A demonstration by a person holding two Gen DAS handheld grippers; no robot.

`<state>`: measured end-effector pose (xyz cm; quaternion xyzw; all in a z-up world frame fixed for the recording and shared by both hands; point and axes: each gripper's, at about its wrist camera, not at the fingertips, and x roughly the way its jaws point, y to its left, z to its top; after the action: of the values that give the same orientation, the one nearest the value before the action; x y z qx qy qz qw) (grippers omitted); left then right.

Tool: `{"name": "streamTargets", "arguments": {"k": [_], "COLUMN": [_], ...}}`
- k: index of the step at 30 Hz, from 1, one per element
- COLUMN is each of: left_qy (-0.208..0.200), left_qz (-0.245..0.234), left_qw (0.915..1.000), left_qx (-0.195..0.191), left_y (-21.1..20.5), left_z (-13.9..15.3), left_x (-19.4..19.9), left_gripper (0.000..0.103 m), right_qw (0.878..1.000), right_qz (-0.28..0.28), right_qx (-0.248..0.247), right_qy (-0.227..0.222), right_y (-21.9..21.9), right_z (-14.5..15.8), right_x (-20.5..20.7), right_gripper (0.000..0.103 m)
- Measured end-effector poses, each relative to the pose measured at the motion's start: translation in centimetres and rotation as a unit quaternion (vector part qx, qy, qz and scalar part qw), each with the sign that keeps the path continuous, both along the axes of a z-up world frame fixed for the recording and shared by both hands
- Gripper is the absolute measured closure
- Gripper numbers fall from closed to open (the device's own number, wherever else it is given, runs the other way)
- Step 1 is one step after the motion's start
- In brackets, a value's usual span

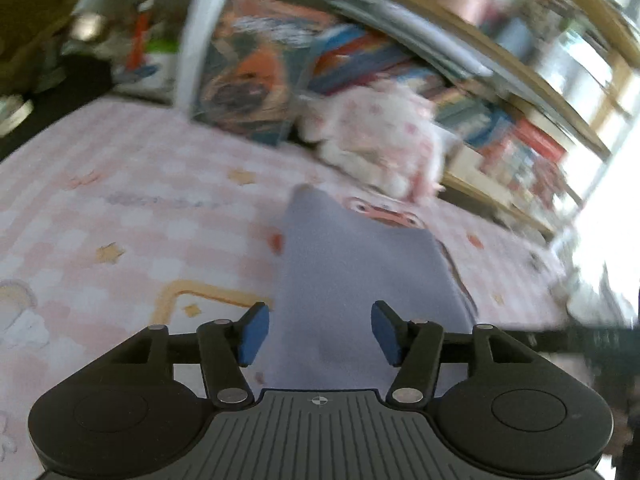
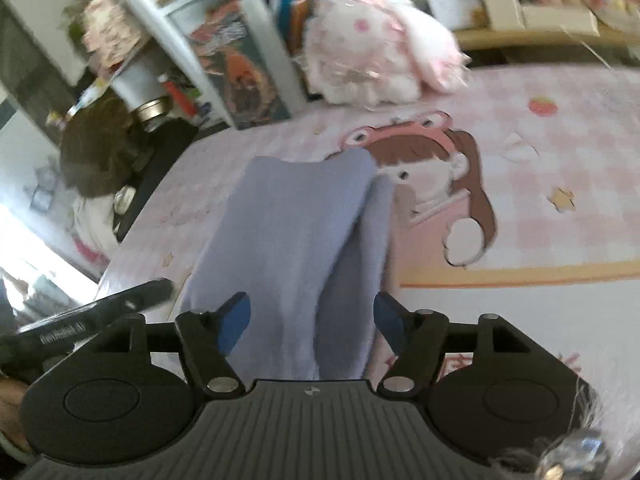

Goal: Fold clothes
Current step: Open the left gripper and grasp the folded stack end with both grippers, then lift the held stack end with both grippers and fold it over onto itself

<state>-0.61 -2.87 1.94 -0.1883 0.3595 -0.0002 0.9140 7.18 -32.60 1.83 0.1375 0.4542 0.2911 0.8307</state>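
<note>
Presently listed, one item of clothing: a pale blue garment, lying on a pink checked mat straight ahead of both tools and running under each of them.

- Left gripper: jaws spread wide, nothing between them; the cloth shows in the gap and beyond.
- Right gripper: jaws likewise spread, holding nothing; cloth below the gap.
- Condition of garment: a long narrow strip. From the right tool, one layer lies doubled over another, with a lengthwise seam or fold line just right of centre. Far end square, near a cartoon face printed on the mat.
- Stage, as judged: the lengthwise fold appears made. Whether both tools have just let go or are about to take hold again cannot be settled; the scene fits either.
- Edges: long sides of the strip lie outside each tool's fingers. Far end is free. Near end hidden under the tools.
- Room: bare mat to the left of the left tool and to the right of the right tool. Ahead, a plush toy and a shelf of books close the space.
</note>
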Motion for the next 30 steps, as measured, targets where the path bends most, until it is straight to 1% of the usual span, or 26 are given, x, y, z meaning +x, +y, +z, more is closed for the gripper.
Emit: {"name": "streamTargets", "arguments": {"k": [2,4,6,9,12,15,16,17,18,19,20,21,22,23,25,27,30], "left_qy": [0.029,0.045,0.054,0.081,0.085,0.087,0.088,0.089,0.087,0.086,0.084,0.082,0.081,0.082,0.085,0.087,0.097], "left_qz": [0.01,0.002,-0.014,-0.025,-0.036,-0.037,-0.034,-0.031,-0.03,-0.029,-0.028,-0.03,-0.034,-0.039,-0.052,-0.068,-0.09], "left_qw": [0.9994,0.9985,0.9974,0.9934,0.9896,0.9839,0.9819,0.9805,0.98,0.9795,0.9799,0.9816,0.9831,0.9841,0.9855,0.9861,0.9841], "left_qx": [-0.017,-0.03,-0.046,-0.078,-0.11,-0.151,-0.164,-0.173,-0.176,-0.18,-0.179,-0.17,-0.161,-0.153,-0.137,-0.124,-0.118], "left_y": [1.2,1.9,2.6,3.4,3.8,4.4,4.6,4.6,4.5,4.4,4.2,3.9,3.6,3.2,2.4,1.3,0.1], "left_z": [-0.5,-1.1,-1.8,-3.1,-3.9,-4.9,-5.3,-5.6,-5.7,-5.8,-5.8,-5.4,-5.0,-4.6,-3.9,-3.1,-2.6], "left_x": [1.0,1.9,2.6,3.8,4.4,4.6,4.7,4.7,4.7,4.7,4.6,4.5,4.3,4.2,4.0,3.3,2.3], "left_gripper": [0.044,0.043,0.043,0.043,0.042,0.042,0.041,0.042,0.043,0.046,0.051,0.054,0.06,0.062,0.064,0.064,0.064], "right_qw": [0.999,0.997,0.995,0.991,0.988,0.989,0.989,0.99,0.991,0.991,0.992,0.993,0.994,0.996,0.999,0.998,0.996], "right_qz": [-0.012,-0.024,-0.029,-0.038,-0.04,-0.035,-0.035,-0.037,-0.039,-0.041,-0.04,-0.038,-0.033,-0.028,-0.003,0.01,0.029], "right_qx": [-0.002,-0.004,0.007,0.024,0.033,0.026,0.024,0.023,0.022,0.017,0.011,0.005,0.001,-0.003,-0.041,-0.057,-0.082], "right_qy": [0.035,0.07,0.092,0.124,0.143,0.142,0.138,0.134,0.13,0.125,0.12,0.114,0.102,0.088,0.032,0.026,0.019], "right_y": [-0.1,-0.2,-0.1,0.1,0.6,1.2,1.5,1.6,1.7,1.9,2.0,2.1,2.3,2.4,3.1,2.5,1.7], "right_z": [-0.8,-1.6,-2.3,-3.3,-3.9,-3.8,-3.8,-3.8,-3.8,-3.8,-3.8,-3.8,-3.5,-3.2,-1.9,-1.5,-0.9], "right_x": [0.6,1.2,1.3,1.5,1.7,2.0,2.2,2.3,2.4,2.4,2.4,2.3,2.1,1.8,0.9,0.0,-1.3], "right_gripper": [0.037,0.037,0.036,0.035,0.035,0.034,0.034,0.035,0.037,0.047,0.055,0.062,0.069,0.071,0.075,0.077,0.077]}}
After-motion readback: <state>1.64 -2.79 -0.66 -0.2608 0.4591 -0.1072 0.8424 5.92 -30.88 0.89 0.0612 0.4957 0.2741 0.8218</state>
